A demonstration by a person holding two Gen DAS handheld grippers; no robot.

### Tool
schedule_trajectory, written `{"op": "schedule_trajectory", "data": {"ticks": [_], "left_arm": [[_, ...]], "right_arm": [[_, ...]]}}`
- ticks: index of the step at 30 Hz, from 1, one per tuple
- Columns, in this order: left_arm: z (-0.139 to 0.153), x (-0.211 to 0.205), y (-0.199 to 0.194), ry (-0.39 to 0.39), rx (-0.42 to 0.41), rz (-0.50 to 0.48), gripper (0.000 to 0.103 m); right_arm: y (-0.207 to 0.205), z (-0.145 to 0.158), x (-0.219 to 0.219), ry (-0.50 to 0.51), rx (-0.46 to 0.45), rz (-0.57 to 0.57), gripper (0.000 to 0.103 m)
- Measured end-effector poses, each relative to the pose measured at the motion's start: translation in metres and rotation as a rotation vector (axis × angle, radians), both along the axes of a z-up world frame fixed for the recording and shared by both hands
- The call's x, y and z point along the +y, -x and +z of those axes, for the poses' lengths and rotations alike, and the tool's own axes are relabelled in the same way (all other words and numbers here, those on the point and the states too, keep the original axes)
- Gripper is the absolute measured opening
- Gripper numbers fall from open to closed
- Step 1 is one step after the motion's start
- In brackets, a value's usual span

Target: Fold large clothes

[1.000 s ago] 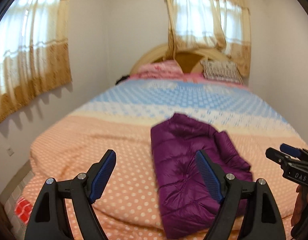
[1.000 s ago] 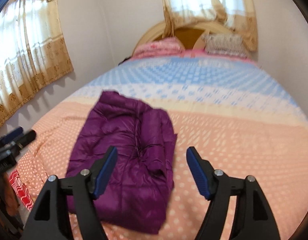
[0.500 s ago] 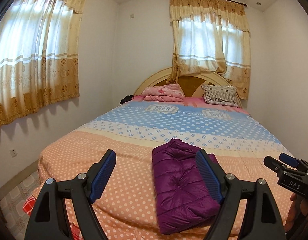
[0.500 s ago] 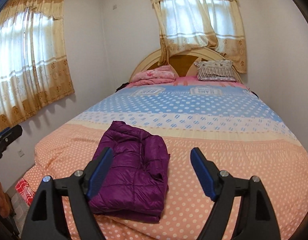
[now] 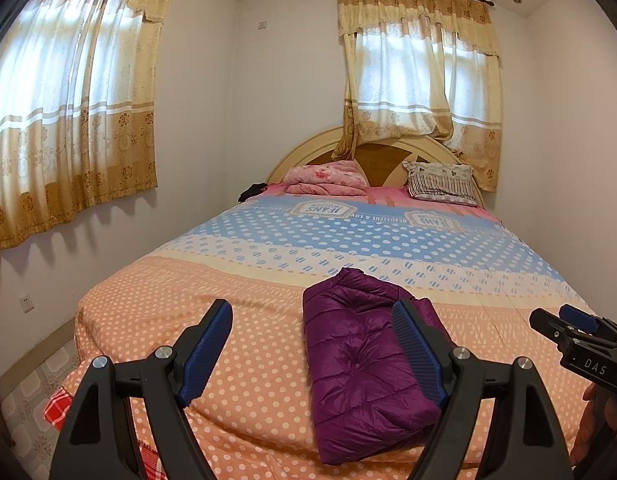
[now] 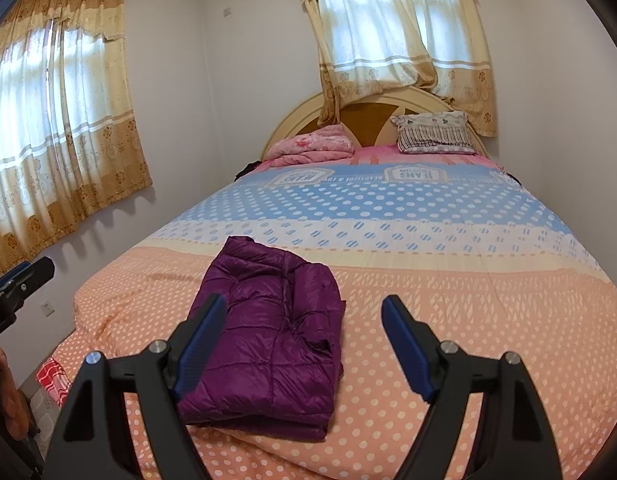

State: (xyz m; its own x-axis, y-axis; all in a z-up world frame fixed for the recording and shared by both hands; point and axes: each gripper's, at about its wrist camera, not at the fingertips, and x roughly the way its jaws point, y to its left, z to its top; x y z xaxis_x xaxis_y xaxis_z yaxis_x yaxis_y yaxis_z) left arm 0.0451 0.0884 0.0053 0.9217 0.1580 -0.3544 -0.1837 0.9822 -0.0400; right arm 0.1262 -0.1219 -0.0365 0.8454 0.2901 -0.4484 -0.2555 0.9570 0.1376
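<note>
A purple quilted jacket (image 5: pixel 360 364) (image 6: pixel 268 336) lies folded into a compact rectangle on the near, orange-dotted part of the bed (image 5: pixel 228 288) (image 6: pixel 468 300). My left gripper (image 5: pixel 312 348) hovers above and short of it, open, nothing between its blue pads. My right gripper (image 6: pixel 302 340) is likewise open and empty, held back from the jacket, which sits behind its left finger. In the left wrist view the right gripper (image 5: pixel 568 328) shows at the right edge; in the right wrist view the left gripper (image 6: pixel 24 280) shows at the left edge.
At the headboard lie a pink folded blanket (image 5: pixel 328 178) and a striped pillow (image 5: pixel 440 182). Walls with curtained windows close in left and behind. A red checked cloth (image 5: pixel 58 404) lies on the tiled floor by the bed's near left corner.
Both grippers have pulled back and risen from the jacket, so more of the room shows. The jacket lies still, folded. Both grippers stay open.
</note>
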Motion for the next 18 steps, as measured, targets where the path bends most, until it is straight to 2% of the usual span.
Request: {"op": "schedule_trajectory", "data": {"ticks": [18], "left_arm": [[-0.0023, 0.0006, -0.0043, -0.004, 0.015, 0.001, 0.082]], "right_arm": [[0.0008, -0.0021, 0.0031, -0.004, 0.012, 0.004, 0.082]]}}
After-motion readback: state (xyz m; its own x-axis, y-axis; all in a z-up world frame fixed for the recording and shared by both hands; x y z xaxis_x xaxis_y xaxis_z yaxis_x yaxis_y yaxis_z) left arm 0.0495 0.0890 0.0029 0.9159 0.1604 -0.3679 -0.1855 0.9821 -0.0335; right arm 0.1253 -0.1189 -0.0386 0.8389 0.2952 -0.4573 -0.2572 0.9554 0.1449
